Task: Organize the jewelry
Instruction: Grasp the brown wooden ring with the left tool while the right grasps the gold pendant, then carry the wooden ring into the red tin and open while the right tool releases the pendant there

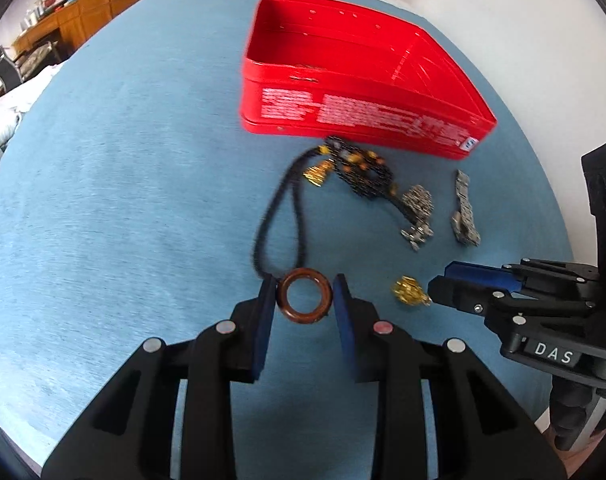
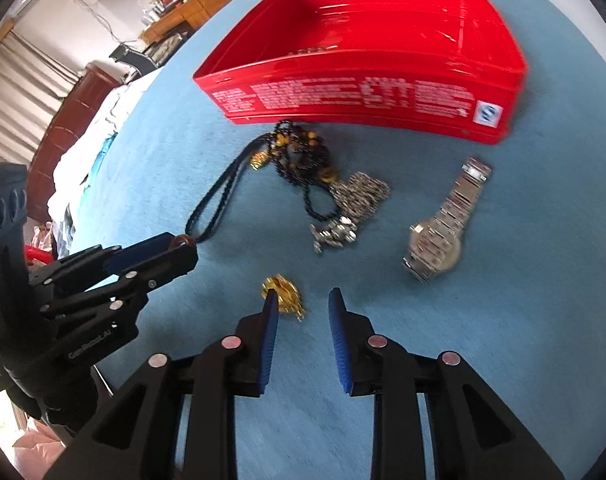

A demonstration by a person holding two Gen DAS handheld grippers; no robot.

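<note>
"DAS" is legible on the right hand-held gripper [image 1: 437,292], parted beside one gold charm [image 2: 282,298]. The left hand-held gripper [image 1: 304,294] straddles one brown ring [image 1: 304,296] mid-surface, jaws apart. One red tin [image 1: 355,76] sits near the far edge.

Bright daylight, glare on the red tin [image 1: 435,60] floor; motion blur smears the jewelry (both views), fisheye-bent, dark-cornered edges.
</note>
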